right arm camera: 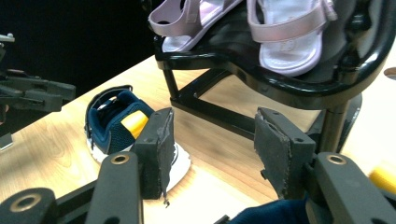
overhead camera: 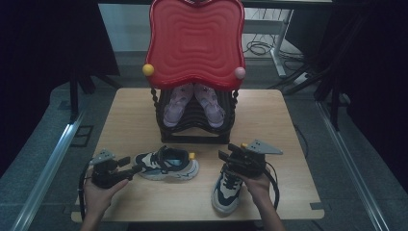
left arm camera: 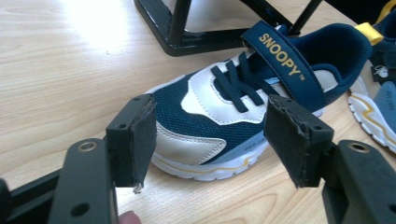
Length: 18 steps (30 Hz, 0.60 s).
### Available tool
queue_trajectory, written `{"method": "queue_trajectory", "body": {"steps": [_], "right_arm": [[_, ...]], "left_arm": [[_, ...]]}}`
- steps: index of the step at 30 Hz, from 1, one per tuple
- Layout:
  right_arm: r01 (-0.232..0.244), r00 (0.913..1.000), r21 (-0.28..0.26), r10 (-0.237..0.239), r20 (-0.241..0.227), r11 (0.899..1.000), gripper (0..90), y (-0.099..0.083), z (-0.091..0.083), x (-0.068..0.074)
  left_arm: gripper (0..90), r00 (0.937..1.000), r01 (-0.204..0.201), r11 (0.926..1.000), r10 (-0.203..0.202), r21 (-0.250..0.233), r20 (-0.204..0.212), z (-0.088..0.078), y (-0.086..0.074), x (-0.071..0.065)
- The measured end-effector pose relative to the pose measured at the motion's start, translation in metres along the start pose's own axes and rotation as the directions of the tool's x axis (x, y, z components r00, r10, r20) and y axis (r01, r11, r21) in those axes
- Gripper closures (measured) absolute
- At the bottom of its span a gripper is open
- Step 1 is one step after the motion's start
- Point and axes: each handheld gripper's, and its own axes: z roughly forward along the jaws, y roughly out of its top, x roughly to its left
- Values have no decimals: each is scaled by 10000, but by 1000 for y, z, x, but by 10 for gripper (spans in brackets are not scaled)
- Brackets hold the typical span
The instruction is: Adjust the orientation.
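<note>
- "SNOOPY", with a small "TM" mark after it, stands in yellow capital letters on the dark blue strap [left arm camera: 285, 63] across the top of the navy and white sneaker [left arm camera: 233, 116], as the left gripper view shows it.
- A small white mark sits on the second sneaker [left arm camera: 378, 98] at the right edge of that view; it is too small to read.
</note>
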Motion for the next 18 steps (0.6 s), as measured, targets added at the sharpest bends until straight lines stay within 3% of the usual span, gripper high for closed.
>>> {"method": "queue_trajectory", "body": {"steps": [8,15,18], "right_arm": [[-63,9997,206,68,-234,9998,491,-1,10,10],[290,9980,589,-256,-583,9978,796,6,21,27],[501,9972,713,-460,-584,9962,848,11,27,34]], "left_arm": [[278,10000,61,9990,-61,-450,-1,-9,3,1],[274,9994,-304,9990,298,-334,-194,-12,5,-1],[270,9996,-254,9989,250,-398,-109,-14,6,0]]}}
